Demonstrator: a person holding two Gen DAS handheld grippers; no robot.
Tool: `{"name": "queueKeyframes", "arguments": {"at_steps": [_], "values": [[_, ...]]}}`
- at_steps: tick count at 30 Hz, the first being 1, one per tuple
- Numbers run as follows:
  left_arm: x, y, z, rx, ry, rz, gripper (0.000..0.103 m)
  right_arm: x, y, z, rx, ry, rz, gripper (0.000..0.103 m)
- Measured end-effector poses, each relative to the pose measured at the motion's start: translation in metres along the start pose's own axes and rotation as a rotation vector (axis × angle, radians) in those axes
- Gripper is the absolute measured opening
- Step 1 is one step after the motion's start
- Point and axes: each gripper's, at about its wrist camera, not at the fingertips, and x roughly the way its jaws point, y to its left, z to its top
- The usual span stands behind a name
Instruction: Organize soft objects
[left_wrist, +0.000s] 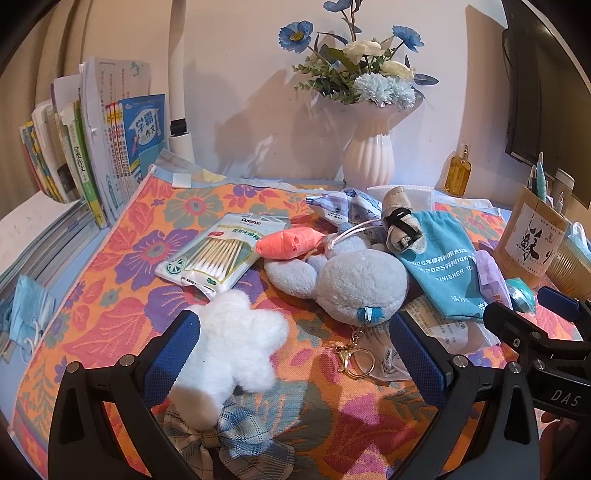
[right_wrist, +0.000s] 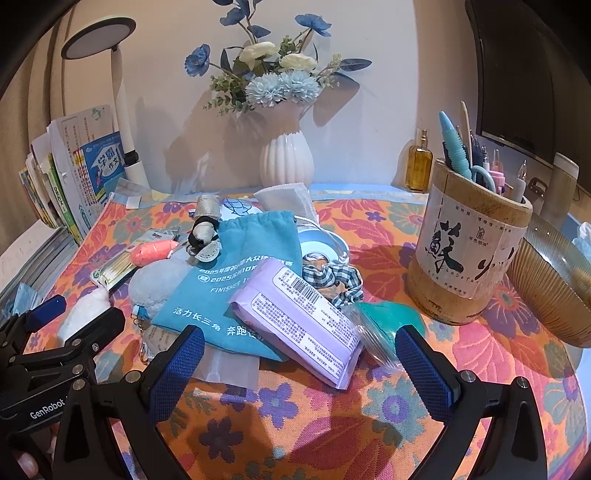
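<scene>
Both jaws wide open (white plush (left_wrist: 231, 347) between left's)

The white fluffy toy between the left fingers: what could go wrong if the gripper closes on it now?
1. The white fluffy toy touches only one blue pad; the left gripper is open wide, so the toy may be pushed sideways.
2. The checked bow under the toy might get caught too.
3. The gold key ring of the grey-blue plush toy lies between the fingers and could be dragged.

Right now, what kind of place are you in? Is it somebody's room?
Probably a study desk at home. Schoolbooks stand at the left by a desk lamp, a pen holder sits at the right, and a flower vase stands against the wall.
</scene>
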Motion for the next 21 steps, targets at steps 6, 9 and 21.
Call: {"name": "queueKeyframes", "arguments": {"at_steps": [6, 9, 21], "values": [[0.001, 0.000, 0.000, -0.003, 0.000, -0.002, 0.102, 0.001, -0.001, 0.000, 0.009, 0.004, 0.013, 0.103], [0.001, 0.000, 0.000, -0.002, 0.000, -0.002, 0.102, 0.000, 0.000, -0.001, 0.008, -0.009, 0.009, 0.103], [-0.011, 0.021, 0.004, -0.081, 0.034, -0.107, 0.102, -0.006, -0.012, 0.002, 0.035, 0.033, 0.069, 0.103]]}}
